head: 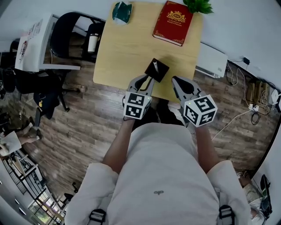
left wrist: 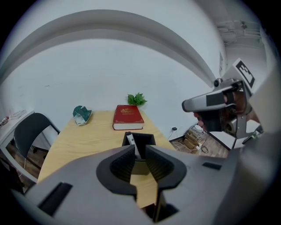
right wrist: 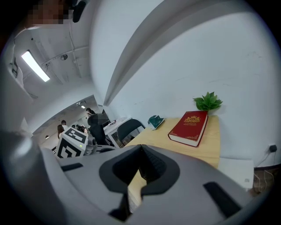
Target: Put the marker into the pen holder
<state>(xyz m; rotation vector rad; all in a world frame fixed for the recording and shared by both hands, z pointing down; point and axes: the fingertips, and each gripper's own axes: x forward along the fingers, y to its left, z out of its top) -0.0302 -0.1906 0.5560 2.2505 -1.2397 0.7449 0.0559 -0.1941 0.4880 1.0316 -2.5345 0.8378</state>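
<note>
A black square pen holder (head: 160, 70) stands near the front edge of the wooden table (head: 123, 52). A white marker (head: 154, 66) leans inside it. In the left gripper view the pen holder (left wrist: 148, 139) and the marker (left wrist: 130, 140) show just past my left gripper (left wrist: 140, 149), which is open by a narrow gap with nothing between the pads. From the head camera, my left gripper (head: 148, 80) sits right at the holder's near side. My right gripper (head: 177, 82) hovers beside it at the table's edge. Its jaws (right wrist: 141, 147) are shut and hold nothing.
A red book (head: 172, 23) lies at the table's far right, with a green plant (head: 198, 5) behind it. A teal object (head: 121, 12) sits at the far left. A black chair (head: 66, 35) is left of the table and a white unit (head: 211, 59) right of it.
</note>
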